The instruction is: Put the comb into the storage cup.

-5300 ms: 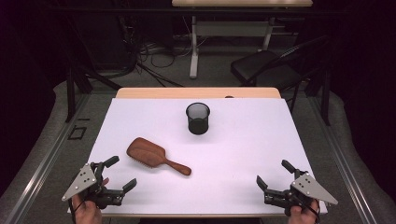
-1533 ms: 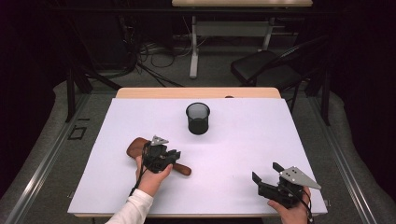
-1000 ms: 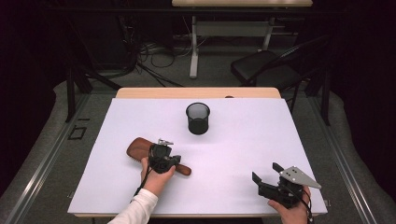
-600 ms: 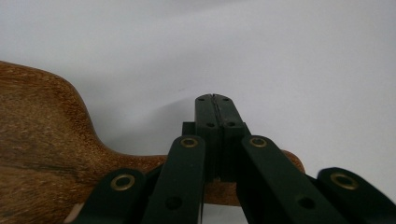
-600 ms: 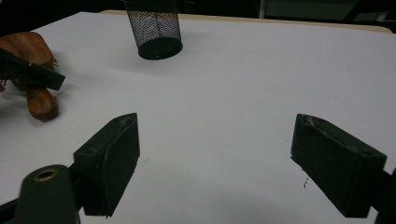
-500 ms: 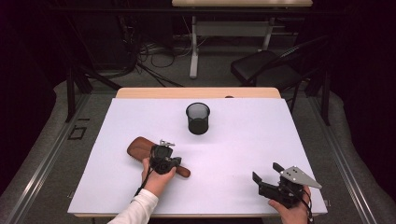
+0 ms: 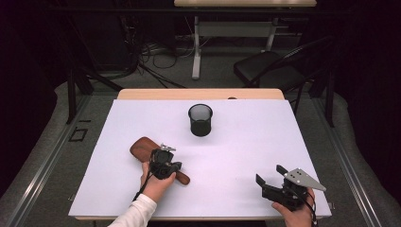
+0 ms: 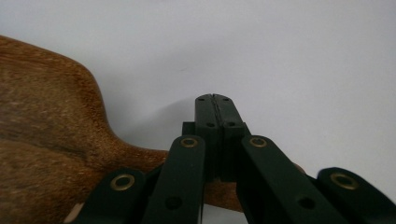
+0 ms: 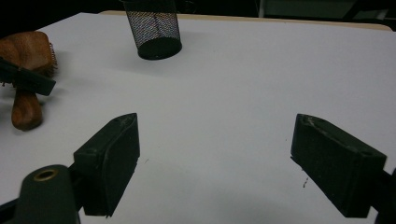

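Left gripper view: the left gripper is seen clamped on the wooden hairbrush at its handle, still flat on the table. Lifting remains undone. At one o'clock a mesh cup is set; the right gripper is held open at four o'clock.

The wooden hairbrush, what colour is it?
The wooden hairbrush is a warm reddish brown with darker grain streaks; the left gripper view shows it best.
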The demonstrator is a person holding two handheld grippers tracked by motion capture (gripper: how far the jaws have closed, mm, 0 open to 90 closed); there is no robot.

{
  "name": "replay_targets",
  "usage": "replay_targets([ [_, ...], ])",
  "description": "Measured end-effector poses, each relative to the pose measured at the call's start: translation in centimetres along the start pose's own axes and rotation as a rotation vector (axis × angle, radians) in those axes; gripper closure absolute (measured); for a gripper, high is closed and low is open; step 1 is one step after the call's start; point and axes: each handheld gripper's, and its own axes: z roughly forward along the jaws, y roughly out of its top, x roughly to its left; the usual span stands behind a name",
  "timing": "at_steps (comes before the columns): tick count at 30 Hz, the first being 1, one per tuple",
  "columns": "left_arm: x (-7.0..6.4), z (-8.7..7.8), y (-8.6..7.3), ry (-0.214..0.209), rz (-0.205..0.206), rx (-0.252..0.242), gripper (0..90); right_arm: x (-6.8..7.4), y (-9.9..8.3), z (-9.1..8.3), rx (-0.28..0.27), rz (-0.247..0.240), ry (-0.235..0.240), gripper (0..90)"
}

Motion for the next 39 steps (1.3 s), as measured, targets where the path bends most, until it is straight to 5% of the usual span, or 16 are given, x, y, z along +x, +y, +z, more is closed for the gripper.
replay_targets([
  [21,0.9,-2.4,-2.8,0.005,0.039,0.013,89.9,-0.1,0.0,0.0,0.005,0.005,0.005,15.4],
  [39,1.6,-4.0,-4.7,0.070,0.087,0.019,89.9,-0.1,0.0,0.1,-0.001,0.009,0.006,15.5],
])
